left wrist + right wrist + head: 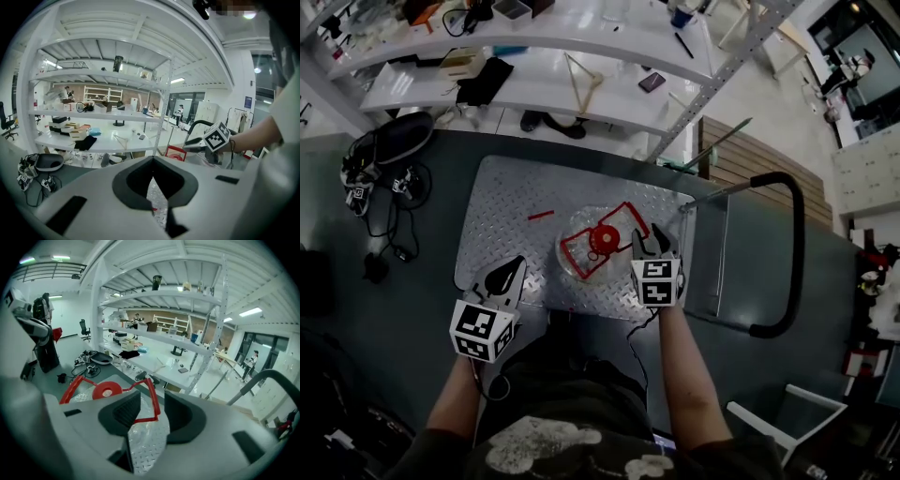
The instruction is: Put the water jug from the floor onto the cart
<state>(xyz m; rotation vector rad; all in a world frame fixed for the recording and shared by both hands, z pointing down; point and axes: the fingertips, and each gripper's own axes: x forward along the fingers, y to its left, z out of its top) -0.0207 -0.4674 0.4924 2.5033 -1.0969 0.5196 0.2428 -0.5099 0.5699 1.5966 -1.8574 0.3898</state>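
Two tongs sit nearest me, at the near edge of the cart (506,197). My left tongs (515,267) are at its near left corner, tips together on nothing. My right tongs (652,240) are further right, spread wide, with the red handle (151,399) passing between them, unpressed. The water jug (592,246) stands mid-deck on the cart. White shelving (581,89) rises beyond the cart's far edge.
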